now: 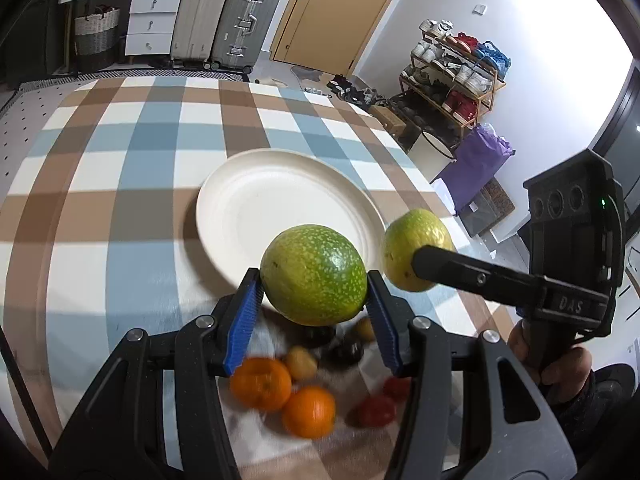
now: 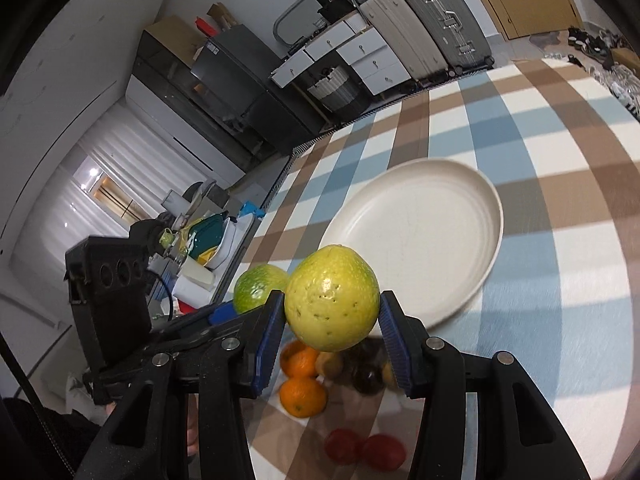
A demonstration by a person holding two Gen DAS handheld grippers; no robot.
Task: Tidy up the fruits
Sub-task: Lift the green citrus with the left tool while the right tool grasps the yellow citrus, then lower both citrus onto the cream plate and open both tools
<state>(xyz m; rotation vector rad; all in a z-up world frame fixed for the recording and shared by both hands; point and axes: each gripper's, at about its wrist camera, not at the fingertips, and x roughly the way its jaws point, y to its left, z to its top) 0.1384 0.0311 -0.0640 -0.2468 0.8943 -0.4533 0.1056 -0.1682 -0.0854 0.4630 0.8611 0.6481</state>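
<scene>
My left gripper (image 1: 315, 286) is shut on a speckled green fruit (image 1: 314, 274), held above the near rim of a white plate (image 1: 256, 200). My right gripper (image 2: 332, 314) is shut on a yellow-green fruit (image 2: 332, 298), also raised beside the plate (image 2: 432, 240). In the left wrist view the right gripper's fruit (image 1: 412, 250) hangs just right of the plate. In the right wrist view the green fruit (image 2: 258, 286) shows to the left, behind my finger. Below the grippers lie two oranges (image 1: 280, 394), red fruits (image 1: 376, 410), small yellow fruits (image 1: 301, 362) and dark fruits (image 1: 346, 350).
A checked blue, brown and white cloth (image 1: 120, 160) covers the table. Suitcases (image 1: 224, 16), white drawers (image 1: 150, 20) and a shoe rack (image 1: 456, 76) stand beyond the far edge. A hand (image 1: 560, 360) grips the right gripper's handle. Clutter (image 2: 200, 240) fills a counter off the table's left side.
</scene>
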